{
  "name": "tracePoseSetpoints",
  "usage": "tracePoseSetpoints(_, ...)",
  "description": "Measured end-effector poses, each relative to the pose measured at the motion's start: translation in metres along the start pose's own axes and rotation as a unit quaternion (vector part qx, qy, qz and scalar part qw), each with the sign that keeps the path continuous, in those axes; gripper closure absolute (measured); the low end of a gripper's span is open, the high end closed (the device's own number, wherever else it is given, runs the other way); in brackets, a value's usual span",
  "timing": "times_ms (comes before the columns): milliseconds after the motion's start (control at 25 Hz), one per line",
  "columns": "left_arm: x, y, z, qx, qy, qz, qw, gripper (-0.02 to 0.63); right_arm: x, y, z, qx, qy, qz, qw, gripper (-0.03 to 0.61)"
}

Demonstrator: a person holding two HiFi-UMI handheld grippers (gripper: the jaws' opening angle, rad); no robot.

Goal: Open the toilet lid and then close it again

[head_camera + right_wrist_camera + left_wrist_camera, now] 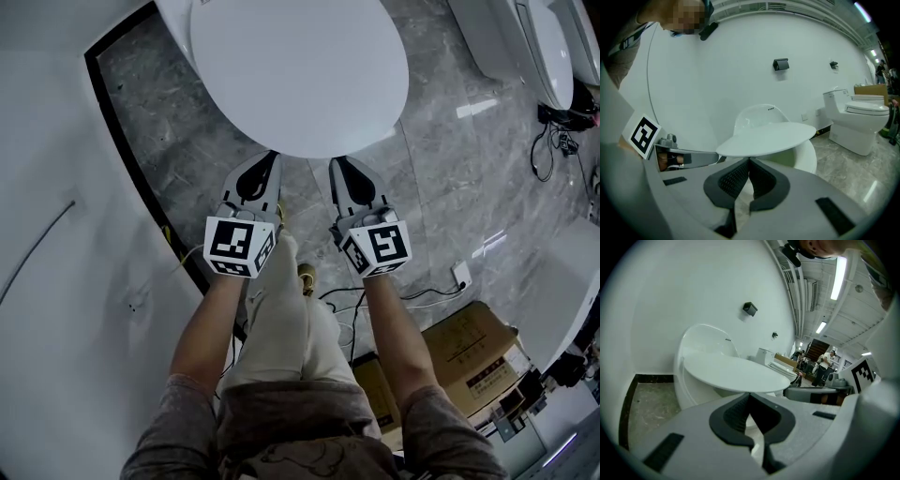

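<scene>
White toilet lid stands lifted a little off its bowl, just ahead of me. My left tongs and right tongs, both pinched together and empty, reach its front edge.

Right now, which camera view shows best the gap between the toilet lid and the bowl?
The right gripper view: the toilet lid is seen side-on, with an open gap above the bowl. The left gripper view shows the gap too, less clearly. The head view shows only the lid's top.
</scene>
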State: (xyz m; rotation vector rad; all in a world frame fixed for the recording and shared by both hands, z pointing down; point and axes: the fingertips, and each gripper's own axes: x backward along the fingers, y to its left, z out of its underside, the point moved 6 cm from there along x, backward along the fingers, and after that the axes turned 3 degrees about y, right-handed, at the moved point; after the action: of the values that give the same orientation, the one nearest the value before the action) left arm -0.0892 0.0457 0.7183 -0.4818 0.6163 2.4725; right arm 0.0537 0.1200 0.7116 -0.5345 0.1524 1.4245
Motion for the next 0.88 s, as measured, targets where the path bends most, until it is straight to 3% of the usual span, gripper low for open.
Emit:
tracePoseSetpoints(520, 0.036, -0.003, -0.171, 0.023, -0.018, -0.019, 0.9994, 0.606, -0.003, 0.032, -0.193, 0.013, -0.019, 0.008, 1.000, 0.552)
tracePoseSetpoints(880, 0.036, 0.020, -0.251, 0.039, -0.020, -0.028, 0.9986, 0.606, -0.036, 0.042, -0.280, 0.019, -0.012, 0.000, 1.000, 0.552)
